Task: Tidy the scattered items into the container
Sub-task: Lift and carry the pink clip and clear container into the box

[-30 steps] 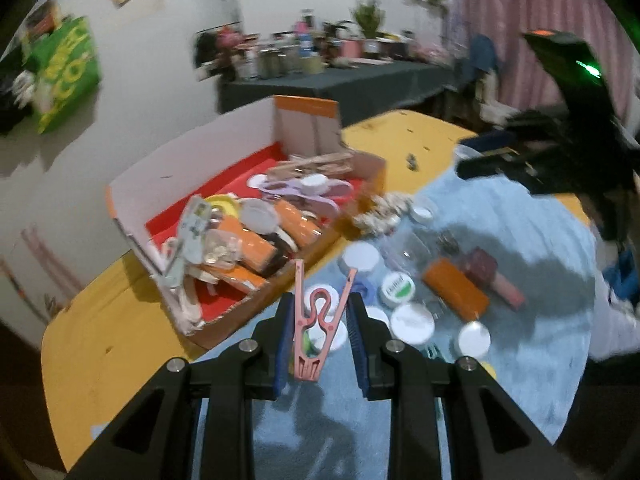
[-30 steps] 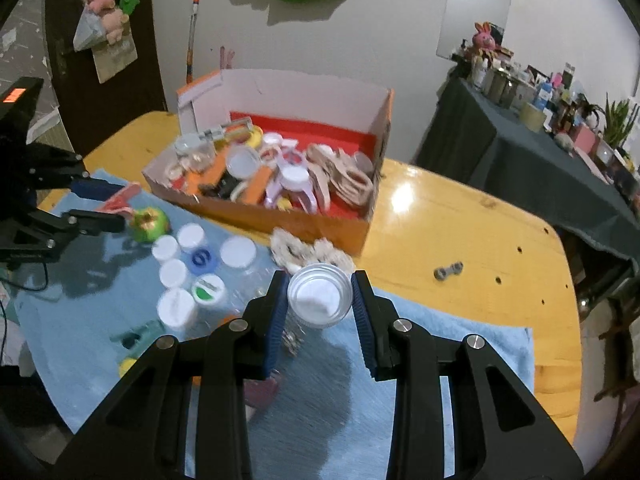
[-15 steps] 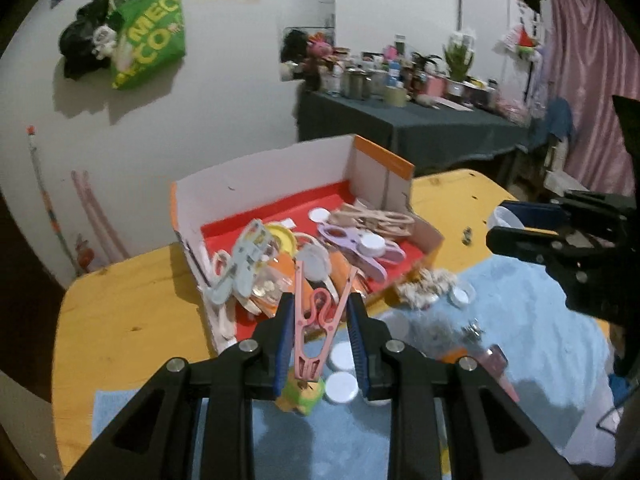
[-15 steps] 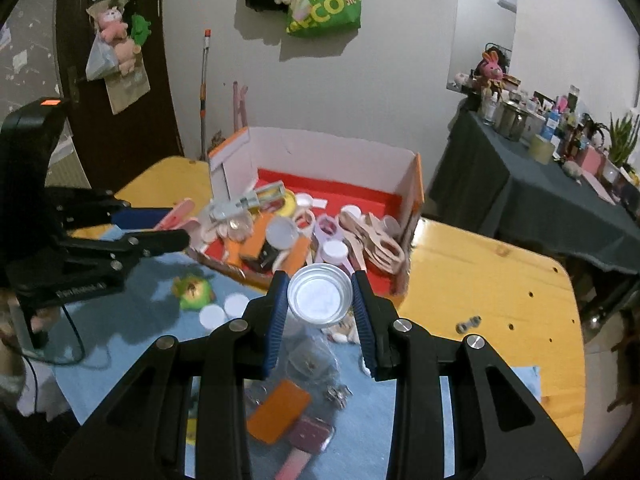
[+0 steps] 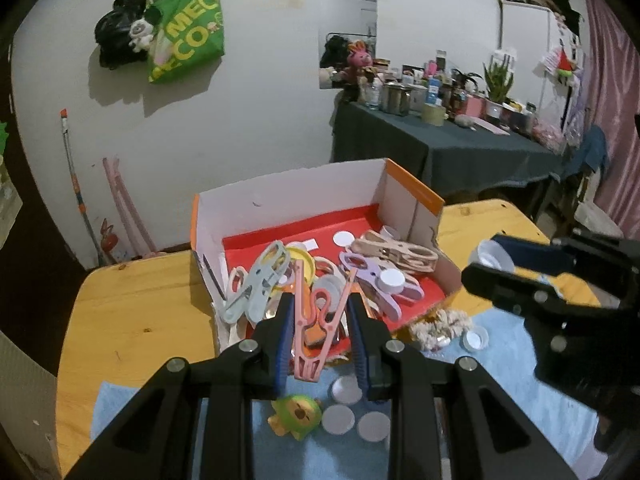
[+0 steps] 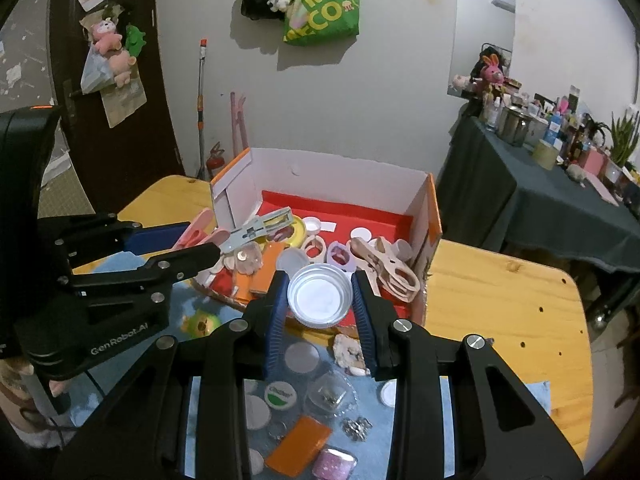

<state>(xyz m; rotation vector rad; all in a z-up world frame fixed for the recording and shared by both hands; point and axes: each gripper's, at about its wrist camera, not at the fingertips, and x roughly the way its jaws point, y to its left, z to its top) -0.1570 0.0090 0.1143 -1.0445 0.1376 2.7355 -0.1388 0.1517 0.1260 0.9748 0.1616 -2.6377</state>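
Both tongs now nearer the box [image 5: 412,196], seemingly above scattered caps [image 6: 302,358].

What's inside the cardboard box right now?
The cardboard box holds large clothes pegs, white caps, a yellow lid and orange pieces; both grippers hide its near side.

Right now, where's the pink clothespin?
Left wrist view, centre: pink clothespin pinched in the left gripper, raised over the cardboard box's near edge.
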